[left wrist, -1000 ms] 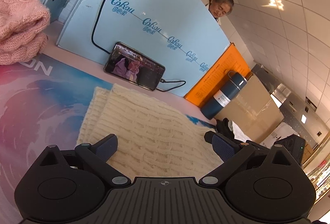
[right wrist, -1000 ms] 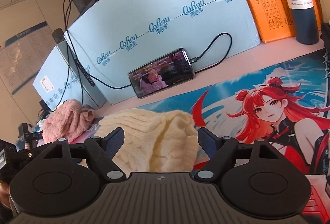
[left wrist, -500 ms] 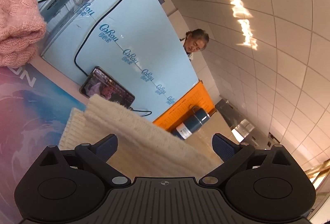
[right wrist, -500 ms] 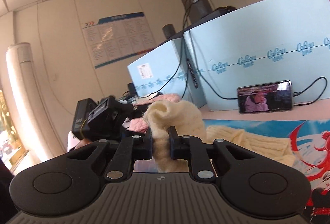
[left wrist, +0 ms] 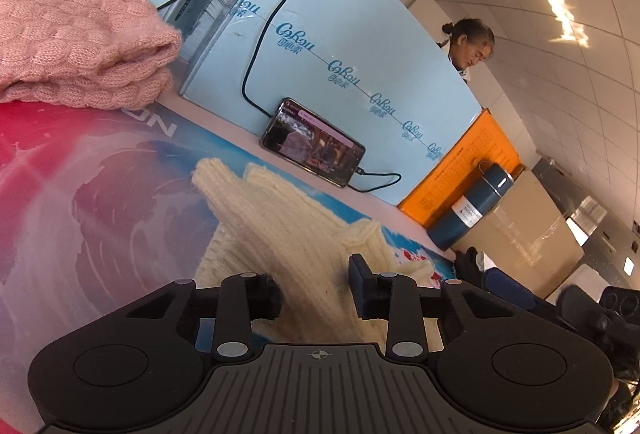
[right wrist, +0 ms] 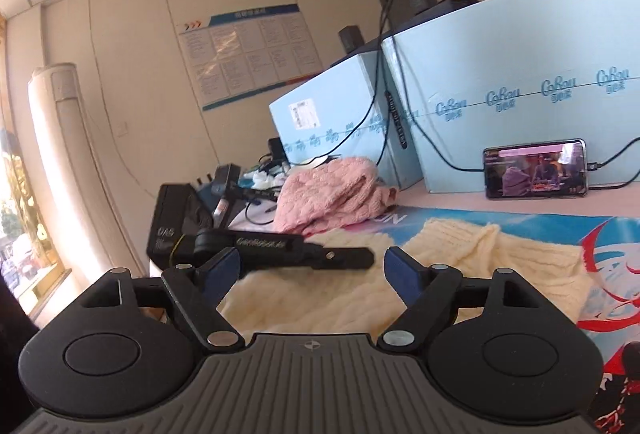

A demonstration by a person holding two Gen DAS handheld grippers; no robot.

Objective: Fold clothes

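Observation:
A cream cable-knit sweater [left wrist: 288,222] lies folded on the printed desk mat; it also shows in the right wrist view [right wrist: 460,262]. My left gripper [left wrist: 316,290] is partly closed on a thick bunch of the sweater's near edge, with knit between the pads. My right gripper [right wrist: 312,270] is open and empty, just above the sweater. The left gripper's black body [right wrist: 288,250] reaches over the sweater in front of it. A folded pink knit sweater [left wrist: 76,42] sits at the mat's far left; it also shows in the right wrist view [right wrist: 332,194].
A phone [left wrist: 312,142] playing video leans on blue foam boards [left wrist: 320,46], with its cable. An orange board [left wrist: 464,174], a dark blue flask [left wrist: 472,210] and a cardboard box [left wrist: 528,234] stand to the right. A person [left wrist: 468,46] is behind the boards. Black gear [right wrist: 180,222] sits at the desk's left end.
My right gripper let go of the cream sweater and opened. My left gripper tipped back down from a steep upward tilt and closed in on the sweater's near edge.

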